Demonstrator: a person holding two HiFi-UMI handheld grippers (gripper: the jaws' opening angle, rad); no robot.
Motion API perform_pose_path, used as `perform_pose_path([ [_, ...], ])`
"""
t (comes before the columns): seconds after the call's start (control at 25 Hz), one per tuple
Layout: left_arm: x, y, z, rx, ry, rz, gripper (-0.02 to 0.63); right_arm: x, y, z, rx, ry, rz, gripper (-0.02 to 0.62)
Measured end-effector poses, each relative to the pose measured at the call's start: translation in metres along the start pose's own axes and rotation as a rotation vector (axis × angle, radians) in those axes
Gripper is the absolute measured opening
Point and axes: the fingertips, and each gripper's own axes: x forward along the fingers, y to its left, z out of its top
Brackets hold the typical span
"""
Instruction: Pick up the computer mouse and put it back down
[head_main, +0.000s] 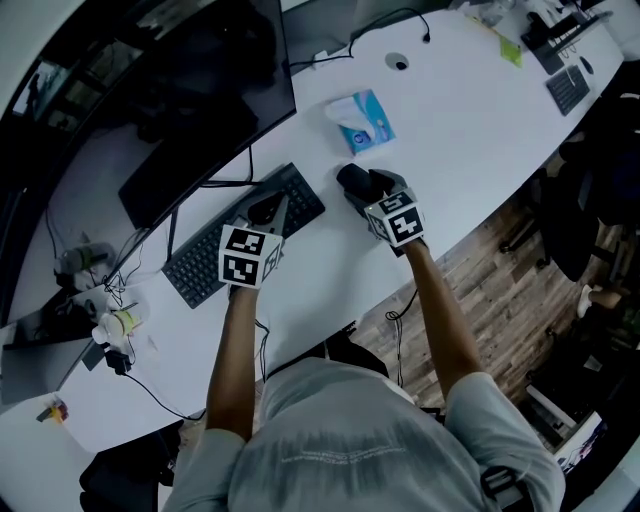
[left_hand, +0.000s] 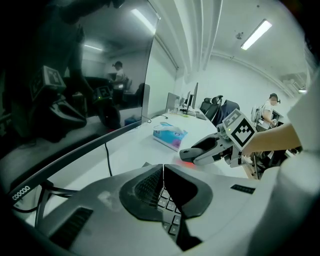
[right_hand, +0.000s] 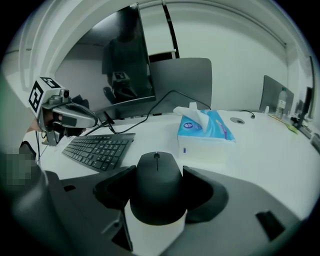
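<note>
The right gripper (right_hand: 157, 184) has its jaws clamped on the mouse (right_hand: 156, 192) by both sides. The mouse's long axis runs straight out along them, low over the desk (right_hand: 260, 150). The left gripper (left_hand: 162, 186), jaws closed and empty, hangs farther off above the keyboard (right_hand: 97, 147).

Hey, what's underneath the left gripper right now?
The black keyboard lies under the left gripper, keys showing below its shut jaws. The gripper covers the keyboard's middle, so that stretch cannot be seen.
</note>
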Motion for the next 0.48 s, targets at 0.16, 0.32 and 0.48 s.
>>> perform_pose_path([
  [0.16,-0.002,0.001,-0.004,0.0,0.009,-0.001,0.015,0.008,0.003,-0.003,-0.021,0.015,0.004,0.291],
  [0.32,-0.002,0.001,-0.005,0.007,0.014,-0.006,0.015,0.015,0.007,-0.01,-0.05,0.037,0.006,0.291],
  [0.48,-0.004,0.002,-0.006,0.013,0.02,-0.009,0.015,0.02,0.008,-0.015,-0.063,0.047,0.002,0.293],
])
